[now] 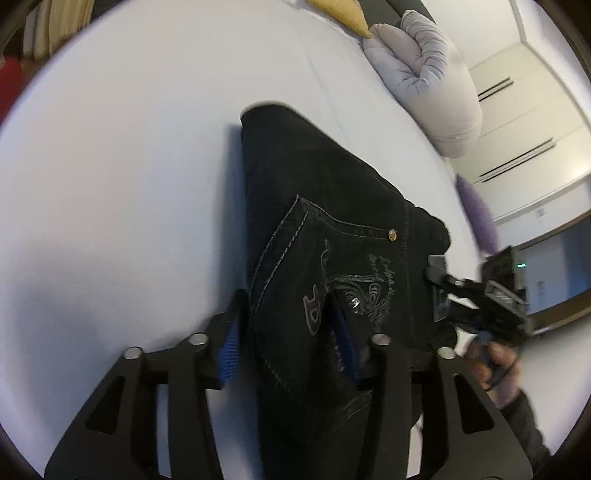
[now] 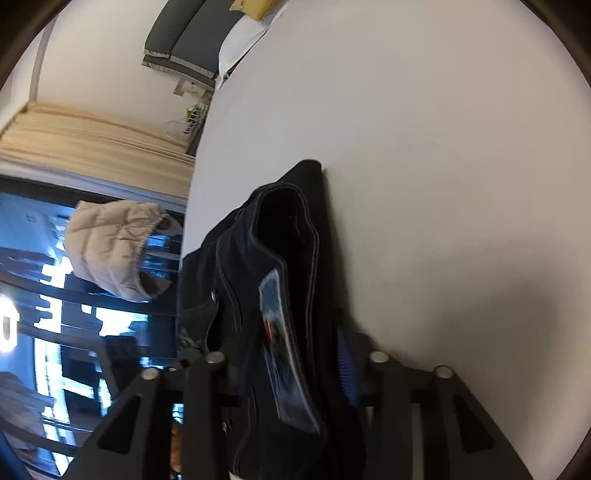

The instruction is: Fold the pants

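Black jeans [image 1: 332, 206] lie folded on the white bed sheet [image 1: 129, 184], back pocket with grey embroidery facing up. My left gripper [image 1: 288, 325] straddles the near part of the pants; its left blue pad [image 1: 231, 332] stands just off the fabric edge, so it is open. My right gripper [image 1: 437, 286] sits at the waistband end, fingers spread apart around the cloth. In the right wrist view the waistband [image 2: 288, 229] bulges up between the fingers of the right gripper [image 2: 280, 347]; one blue pad [image 2: 347, 369] shows apart from the cloth, and the other is hidden.
A grey rolled duvet [image 1: 424, 74] and a yellow pillow [image 1: 343, 13] lie at the bed's far side. A purple cushion [image 1: 476, 210] sits at the bed edge. A beige garment [image 2: 110, 247] hangs by a window. A hand [image 1: 495, 365] holds the right gripper.
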`<state>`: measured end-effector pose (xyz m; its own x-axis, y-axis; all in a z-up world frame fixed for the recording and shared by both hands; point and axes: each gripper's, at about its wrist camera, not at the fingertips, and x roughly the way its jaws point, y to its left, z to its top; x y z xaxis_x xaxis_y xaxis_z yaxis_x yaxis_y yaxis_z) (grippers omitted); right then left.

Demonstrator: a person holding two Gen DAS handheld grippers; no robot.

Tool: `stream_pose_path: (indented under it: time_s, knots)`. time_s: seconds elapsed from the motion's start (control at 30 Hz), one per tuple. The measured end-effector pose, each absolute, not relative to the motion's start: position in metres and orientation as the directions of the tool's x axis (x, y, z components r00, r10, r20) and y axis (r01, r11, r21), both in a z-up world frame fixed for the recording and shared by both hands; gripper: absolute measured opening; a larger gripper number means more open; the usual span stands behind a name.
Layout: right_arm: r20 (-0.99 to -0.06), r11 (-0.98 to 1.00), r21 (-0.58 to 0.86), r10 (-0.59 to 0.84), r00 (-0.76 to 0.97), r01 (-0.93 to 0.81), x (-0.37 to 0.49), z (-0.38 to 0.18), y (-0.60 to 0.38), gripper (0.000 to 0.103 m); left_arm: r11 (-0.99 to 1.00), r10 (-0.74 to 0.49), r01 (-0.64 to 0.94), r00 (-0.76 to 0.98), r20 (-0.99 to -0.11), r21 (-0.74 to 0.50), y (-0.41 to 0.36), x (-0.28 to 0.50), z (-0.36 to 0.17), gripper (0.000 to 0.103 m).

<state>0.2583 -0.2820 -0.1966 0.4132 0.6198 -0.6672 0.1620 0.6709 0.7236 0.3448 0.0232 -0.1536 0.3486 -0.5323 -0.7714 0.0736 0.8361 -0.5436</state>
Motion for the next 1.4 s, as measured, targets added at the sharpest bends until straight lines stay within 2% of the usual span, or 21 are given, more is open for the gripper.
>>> stream_pose_path:
  time_s: [0.03,0.07,0.1,0.17,0.23,0.27,0.3,0.33,0.37,0.5,0.57,0.7,0.8,0.9,1.0,1.1,1.3,1.4]
  knots:
    - [-0.69,0.703,0.692,0.578,0.435,0.163,0.252,-0.186,-0.283,0.057,0.853,-0.504,0.077,0.377,-0.777,-0.516,0.023,0.336,-0.146,0.049]
    - [-0.698,0.732,0.664,0.534,0.478,0.151,0.24,-0.169,-0.283,0.057,0.861,-0.486,0.082,0.419,-0.767,-0.501,0.026,0.328,-0.132,0.051]
    - [-0.688,0.748,0.651,0.508,0.517,0.131,0.228,-0.155,-0.282,0.059,0.871,-0.464,0.093,0.478,-0.745,-0.483,0.028,0.314,-0.113,0.058]
    - [-0.677,0.813,0.576,0.413,0.61,0.089,0.199,-0.115,-0.273,0.069,0.907,-0.389,0.107,0.583,-0.714,-0.408,0.029,0.281,-0.082,0.071]
    - [-0.623,0.888,0.457,0.288,0.727,0.04,0.161,-0.071,-0.255,0.084,0.952,-0.286,0.142,0.731,-0.619,-0.272,0.023,0.234,-0.038,0.082]
    - [-0.591,0.905,0.424,0.258,0.764,0.022,0.147,-0.056,-0.251,0.088,0.97,-0.229,0.134,0.782,-0.58,-0.203,0.012,0.215,-0.019,0.094]
    - [-0.553,0.919,0.393,0.226,0.802,0.012,0.133,-0.041,-0.246,0.097,0.982,-0.182,0.123,0.823,-0.538,-0.144,0.009,0.194,-0.005,0.103]
    - [-0.499,0.934,0.357,0.184,0.847,0.008,0.113,-0.022,-0.239,0.103,0.99,-0.142,0.114,0.863,-0.484,-0.088,0.002,0.174,0.01,0.103]
    - [-0.456,0.944,0.331,0.154,0.876,0.007,0.102,-0.006,-0.236,0.103,0.995,-0.094,0.099,0.912,-0.398,-0.009,-0.009,0.145,0.03,0.103]
    - [-0.302,0.965,0.262,0.099,0.948,-0.017,0.068,0.052,-0.228,0.103,0.983,0.084,-0.052,0.98,-0.182,0.176,-0.032,0.077,0.083,0.103]
    - [-0.219,0.969,0.247,0.069,0.973,-0.013,0.049,0.081,-0.226,0.103,0.979,0.122,-0.099,0.985,-0.125,0.177,-0.037,0.055,0.104,0.103]
    - [-0.069,0.973,0.231,-0.006,0.998,0.022,0.009,0.129,-0.227,0.103,0.988,0.063,-0.061,0.998,-0.003,0.145,-0.033,0.007,0.143,0.103]
    - [-0.041,0.978,0.204,-0.045,0.998,0.053,-0.008,0.154,-0.224,0.103,0.986,0.059,-0.07,0.996,0.074,0.149,-0.036,-0.026,0.165,0.103]
    - [-0.044,0.976,0.197,-0.085,0.995,0.092,-0.019,0.17,-0.225,0.103,0.989,0.015,-0.021,0.999,0.044,0.146,-0.037,-0.048,0.182,0.103]
    - [0.007,0.975,0.195,-0.108,0.994,0.105,-0.039,0.184,-0.221,0.103,0.987,0.018,-0.025,0.999,0.046,0.156,-0.039,-0.069,0.194,0.103]
    - [0.046,0.979,0.162,-0.136,0.99,0.127,-0.05,0.192,-0.218,0.103,0.989,0.028,-0.023,0.999,-0.037,0.148,-0.042,-0.076,0.198,0.103]
    - [0.009,0.982,0.149,-0.119,0.993,0.116,-0.057,0.191,-0.215,0.103,0.982,0.075,-0.049,0.988,-0.137,0.184,-0.045,-0.082,0.192,0.103]
    - [-0.029,0.985,0.128,-0.111,0.993,0.114,-0.058,0.183,-0.208,0.103,0.987,0.062,-0.032,0.979,-0.193,0.158,-0.039,-0.073,0.185,0.103]
